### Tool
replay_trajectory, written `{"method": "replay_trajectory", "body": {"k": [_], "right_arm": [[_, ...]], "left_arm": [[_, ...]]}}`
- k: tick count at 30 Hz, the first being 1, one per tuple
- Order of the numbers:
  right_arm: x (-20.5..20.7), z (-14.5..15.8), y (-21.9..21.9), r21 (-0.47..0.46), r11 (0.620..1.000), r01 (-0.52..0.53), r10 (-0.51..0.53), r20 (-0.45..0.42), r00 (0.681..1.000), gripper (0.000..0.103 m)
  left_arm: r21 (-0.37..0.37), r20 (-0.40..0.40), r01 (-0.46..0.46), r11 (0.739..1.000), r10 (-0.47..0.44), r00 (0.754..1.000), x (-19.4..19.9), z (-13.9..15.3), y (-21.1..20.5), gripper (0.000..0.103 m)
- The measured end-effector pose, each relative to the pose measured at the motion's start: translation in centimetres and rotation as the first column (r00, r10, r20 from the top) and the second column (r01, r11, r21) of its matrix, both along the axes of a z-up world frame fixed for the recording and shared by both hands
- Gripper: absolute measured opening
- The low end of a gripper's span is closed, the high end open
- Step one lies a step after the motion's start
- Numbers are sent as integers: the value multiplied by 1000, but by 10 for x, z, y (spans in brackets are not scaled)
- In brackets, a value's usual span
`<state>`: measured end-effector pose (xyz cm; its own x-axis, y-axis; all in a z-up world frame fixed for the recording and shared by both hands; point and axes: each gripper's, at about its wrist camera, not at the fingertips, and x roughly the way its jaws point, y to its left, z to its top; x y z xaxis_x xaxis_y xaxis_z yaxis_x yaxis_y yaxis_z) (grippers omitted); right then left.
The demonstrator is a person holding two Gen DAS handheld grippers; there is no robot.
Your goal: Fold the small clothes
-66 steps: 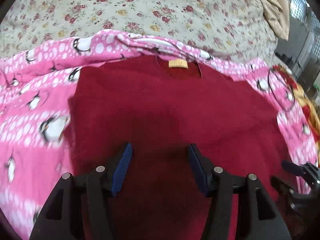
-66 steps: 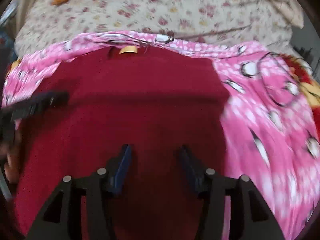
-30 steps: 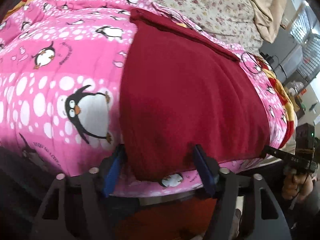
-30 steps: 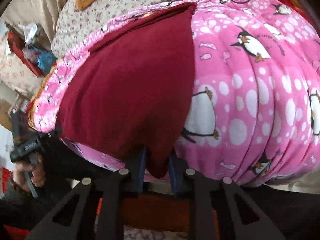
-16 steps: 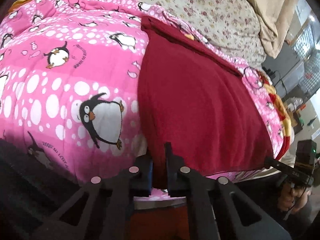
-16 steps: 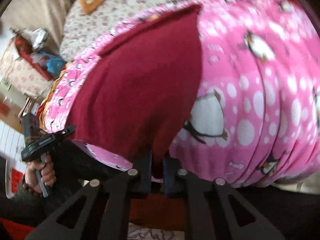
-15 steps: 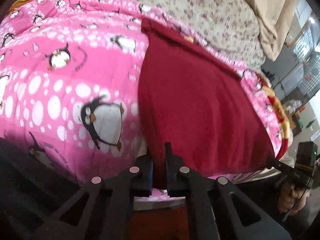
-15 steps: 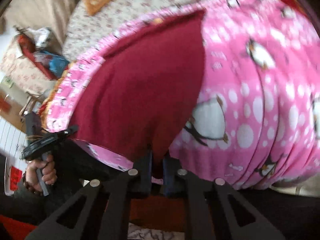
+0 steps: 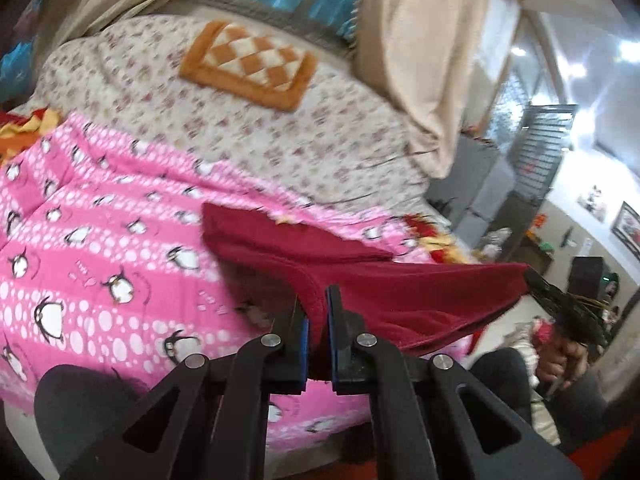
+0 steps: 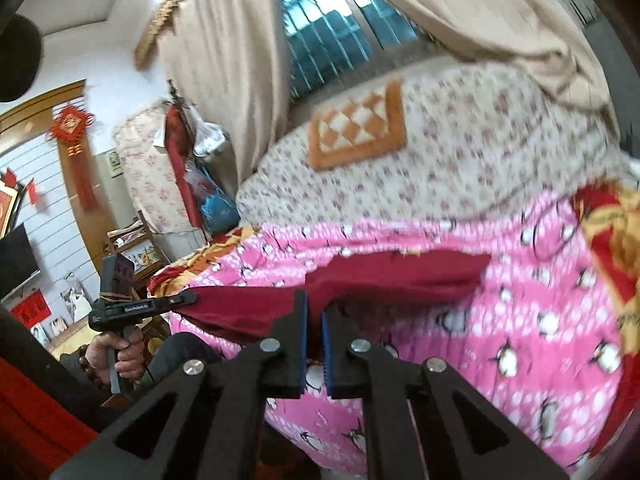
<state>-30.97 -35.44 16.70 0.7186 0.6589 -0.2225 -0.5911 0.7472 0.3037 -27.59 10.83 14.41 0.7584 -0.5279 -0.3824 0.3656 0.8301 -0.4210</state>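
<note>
Red garment (image 9: pixel 400 292): near hem lifted off pink penguin blanket (image 9: pixel 100 240), left tool (image 9: pixel 316 320) and right tool (image 10: pixel 314 320) each clenched on a corner. Advice: carry hem level to collar, corners aligned.

I see a dark red garment (image 9: pixel 400 292) on a pink blanket (image 9: pixel 100 248) printed with white dots and penguins, a cream floral bedsheet (image 9: pixel 248 128), and an orange-and-white checkered cushion (image 9: pixel 248 64). My tools are black with blue pads (image 10: pixel 326 344).

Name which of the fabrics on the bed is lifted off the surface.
The plain dark red garment: both grippers clamp its near hem in the air, while the pink penguin blanket lies flat.
</note>
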Motion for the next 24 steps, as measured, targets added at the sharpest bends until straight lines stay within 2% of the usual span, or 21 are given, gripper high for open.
{"method": "replay_trajectory", "body": {"k": [4, 6, 9, 13, 18, 24], "right_arm": [[-11, 22, -18, 72, 997, -13, 9, 45, 999, 5], [6, 17, -23, 80, 997, 20, -19, -6, 1000, 5], [57, 1, -24, 67, 993, 96, -87, -127, 988, 5], [135, -27, -15, 29, 979, 203, -189, -253, 949, 5], [222, -57, -7, -47, 958, 282, -280, -336, 899, 5], [308, -77, -6, -111, 929, 352, -366, -396, 842, 5]], "left_arm": [[-19, 44, 28, 999, -27, 999, 0, 18, -8, 0], [-6, -4, -3, 1000, 3, 1000, 28, 15, -13, 0], [5, -103, -46, 999, 46, 994, 85, -3, -18, 0], [51, -159, -97, 994, 104, 982, 154, -23, -23, 0], [104, -186, -160, 982, 178, 966, 228, -44, -23, 0], [164, -206, -150, 975, 182, 961, 299, -56, -37, 0]]}}
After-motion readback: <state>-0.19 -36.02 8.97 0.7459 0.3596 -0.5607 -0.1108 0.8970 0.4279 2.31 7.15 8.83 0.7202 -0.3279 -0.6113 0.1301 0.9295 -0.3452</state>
